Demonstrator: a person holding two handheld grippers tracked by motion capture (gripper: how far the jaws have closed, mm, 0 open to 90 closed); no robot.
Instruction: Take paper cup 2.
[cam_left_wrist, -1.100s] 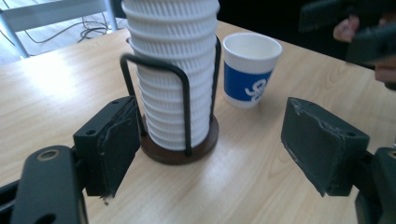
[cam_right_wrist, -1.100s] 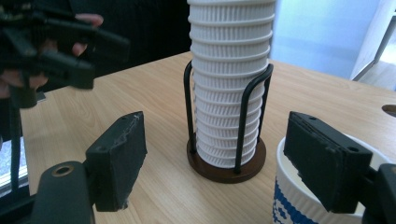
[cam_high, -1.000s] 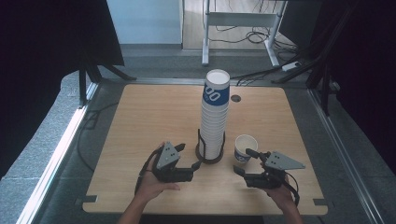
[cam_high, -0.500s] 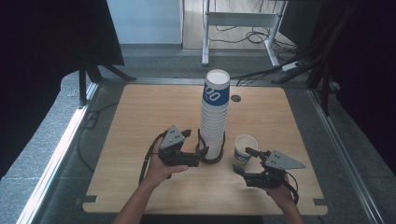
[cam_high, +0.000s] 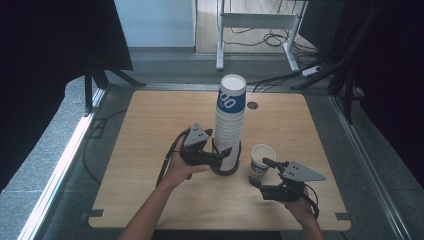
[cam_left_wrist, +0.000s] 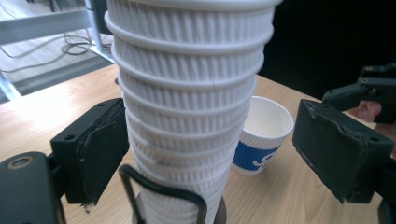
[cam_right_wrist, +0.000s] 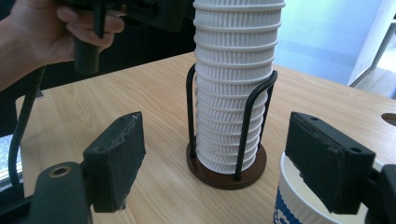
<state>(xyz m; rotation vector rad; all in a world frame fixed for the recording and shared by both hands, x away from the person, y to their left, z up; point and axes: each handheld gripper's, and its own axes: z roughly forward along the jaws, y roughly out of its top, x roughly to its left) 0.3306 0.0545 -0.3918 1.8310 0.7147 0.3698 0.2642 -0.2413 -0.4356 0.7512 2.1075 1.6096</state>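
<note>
Jaws of the left gripper (cam_high: 226, 153) are standing parted, having just been opening, bracketing the lower part of the cup stack (cam_high: 229, 122); the left gripper view is showing one pad just beside the ribbed wall and the other well off it, so nothing is gripped. Stack is sitting upright in a wire holder (cam_right_wrist: 226, 168) on the wooden surface (cam_high: 145, 130). Right gripper (cam_high: 258, 173) jaws are also gaping, having just been opening, with the single cup (cam_high: 262, 159) just beside one jaw, not pinched.
</note>
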